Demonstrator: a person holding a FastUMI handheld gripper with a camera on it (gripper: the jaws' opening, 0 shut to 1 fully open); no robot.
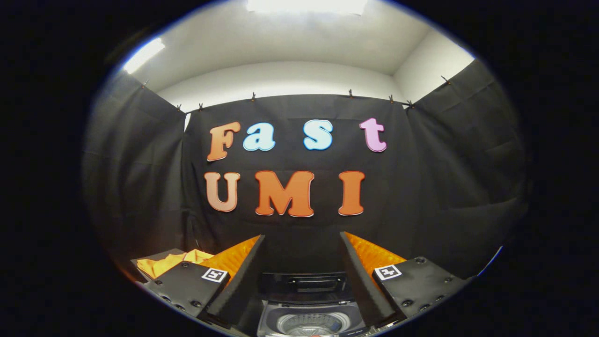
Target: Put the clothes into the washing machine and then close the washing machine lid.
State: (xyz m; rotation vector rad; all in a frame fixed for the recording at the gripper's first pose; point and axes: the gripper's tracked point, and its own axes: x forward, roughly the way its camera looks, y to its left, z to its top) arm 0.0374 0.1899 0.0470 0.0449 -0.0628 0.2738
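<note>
Gripper [302,250] spread wide, empty — washing machine [309,318] between its fingers, lid [304,284] raised; yellow clothes [168,262] off left.

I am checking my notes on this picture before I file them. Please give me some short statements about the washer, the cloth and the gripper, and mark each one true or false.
1. The washer lid is open. True: the drum shows between the fingers.
2. The gripper is shut on the cloth. False: its fingers stand wide apart and hold nothing.
3. The yellow cloth lies off to the left of the washer, beyond the left finger. True.
4. The cloth is already in the drum. False: the part of the drum that shows holds no cloth.
5. The washer lies below and between the fingers. True.
</note>
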